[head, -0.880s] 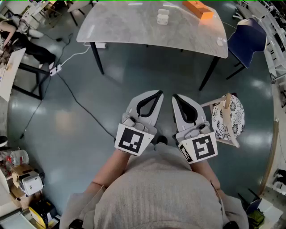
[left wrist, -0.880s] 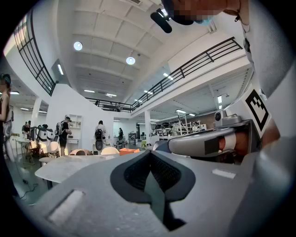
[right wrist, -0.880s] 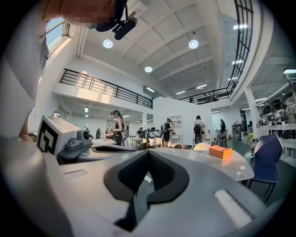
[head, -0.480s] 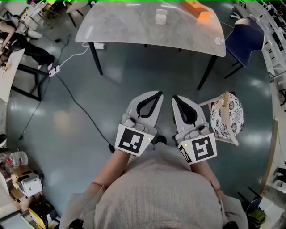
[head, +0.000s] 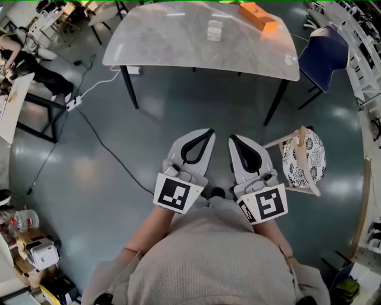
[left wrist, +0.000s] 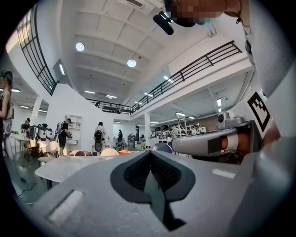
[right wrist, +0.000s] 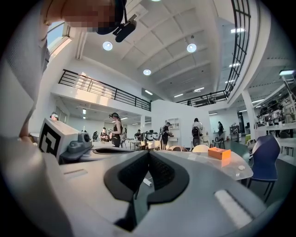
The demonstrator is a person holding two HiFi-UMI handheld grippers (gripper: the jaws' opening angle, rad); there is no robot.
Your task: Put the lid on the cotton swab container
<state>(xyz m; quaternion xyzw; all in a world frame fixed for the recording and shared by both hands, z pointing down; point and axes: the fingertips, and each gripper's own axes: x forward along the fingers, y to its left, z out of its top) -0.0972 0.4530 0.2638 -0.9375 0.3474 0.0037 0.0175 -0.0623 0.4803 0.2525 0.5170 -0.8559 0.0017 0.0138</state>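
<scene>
Both grippers are hanging clenched and empty over the floor, well short of the table [head: 172, 36]. I am reading the left gripper [head: 209, 130] with its jaws pressed together on nothing, and the right gripper [head: 231, 137] is showing the same. They are sitting side by side, close but apart, with their tips pointing toward the table.

The table is standing at the far side of the floor, and its pale stone-like top is lying mostly bare. A blue chair [head: 324, 50] is standing just beside the table's right end. A stool [head: 303, 158] with a patterned cushion is standing on the near side of that same end.

On the table, an orange box [head: 258, 15] is lying at the far right edge. The cotton swab container [head: 214, 30] is standing near the middle of the top, left of the orange box. A small pale round thing [head: 289, 59] is lying near the table's near right corner; it is too small for me to say whether it is the lid.
</scene>
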